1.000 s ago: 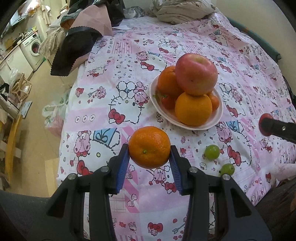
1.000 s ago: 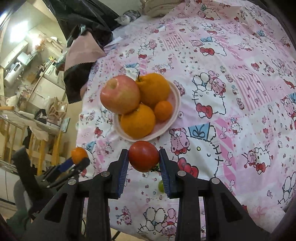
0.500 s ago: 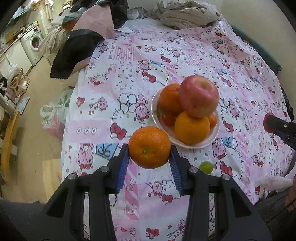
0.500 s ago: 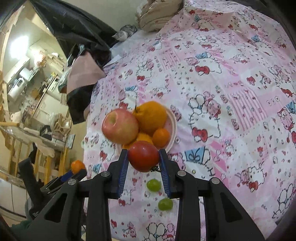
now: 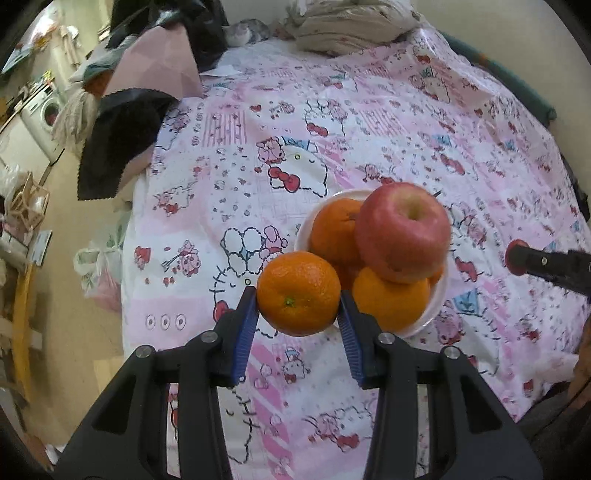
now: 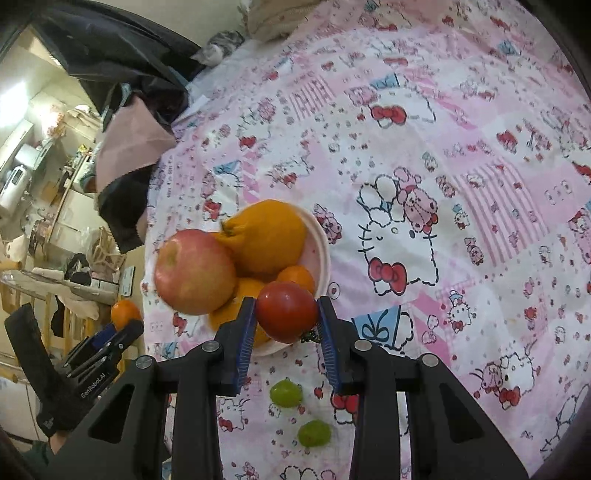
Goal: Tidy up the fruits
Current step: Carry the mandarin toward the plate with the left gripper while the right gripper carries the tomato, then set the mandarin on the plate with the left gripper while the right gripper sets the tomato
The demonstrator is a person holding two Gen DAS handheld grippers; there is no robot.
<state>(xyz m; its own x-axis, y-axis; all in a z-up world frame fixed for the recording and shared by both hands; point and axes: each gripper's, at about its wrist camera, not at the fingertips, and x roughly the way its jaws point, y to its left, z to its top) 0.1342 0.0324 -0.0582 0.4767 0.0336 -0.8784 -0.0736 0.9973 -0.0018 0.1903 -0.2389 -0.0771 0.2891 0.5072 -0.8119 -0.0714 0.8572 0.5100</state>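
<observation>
My left gripper [image 5: 298,306] is shut on an orange mandarin [image 5: 298,293] and holds it in the air just left of the white bowl [image 5: 437,295]. The bowl holds a red apple [image 5: 402,230] on top of oranges [image 5: 389,299]. My right gripper [image 6: 286,317] is shut on a red tomato [image 6: 287,312] above the bowl's near rim [image 6: 322,243]. The apple [image 6: 195,271] and a big orange [image 6: 264,236] show there too. Two green grapes [image 6: 285,393] [image 6: 314,432] lie on the cloth below.
A pink cartoon-print cloth [image 5: 369,122] covers the table. Black and pink clothes [image 5: 125,140] hang over its far left corner, folded fabric [image 5: 347,22] lies at the back. The floor and furniture are to the left [image 5: 37,184].
Both grippers have risen and pulled back with their fruit, so the table looks farther away. The mandarin now overlaps the bowl's left side, the tomato overlaps its near rim.
</observation>
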